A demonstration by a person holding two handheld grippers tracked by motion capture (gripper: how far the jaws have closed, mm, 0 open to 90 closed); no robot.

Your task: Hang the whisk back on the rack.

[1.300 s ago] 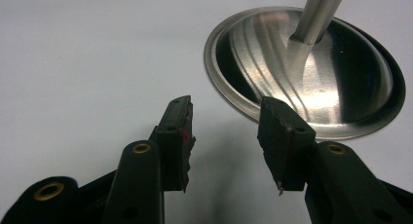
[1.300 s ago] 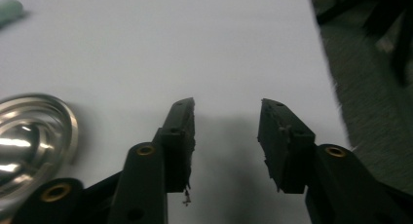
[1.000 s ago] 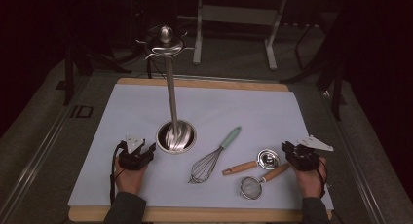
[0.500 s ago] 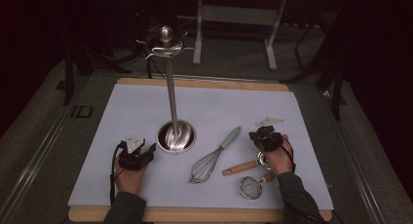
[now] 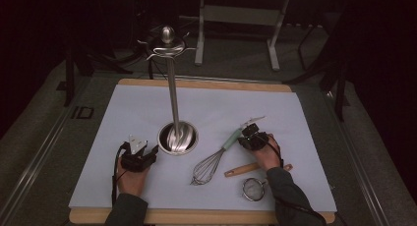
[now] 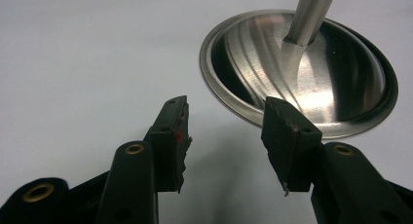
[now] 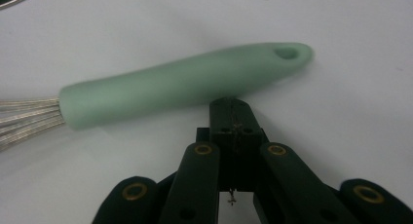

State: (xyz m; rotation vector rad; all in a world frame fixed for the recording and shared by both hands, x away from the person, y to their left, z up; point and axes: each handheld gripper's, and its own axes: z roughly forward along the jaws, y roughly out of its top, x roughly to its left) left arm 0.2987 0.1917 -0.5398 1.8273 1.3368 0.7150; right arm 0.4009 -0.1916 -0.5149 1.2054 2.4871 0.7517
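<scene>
We rest on the white mat [image 5: 147, 118], where the tall steel stand [image 5: 177, 137] sits just ahead of our left gripper [image 6: 226, 129], whose jaws gape wide and empty, waiting. Our right gripper [image 7: 233, 112] hovers with jaws pressed together, holding nothing, its tips right beside the whisk's [image 5: 211, 162] green handle [image 7: 185, 85], likely approaching to grasp there. The wooden-handled strainer [image 5: 253, 179] lies behind it.
</scene>
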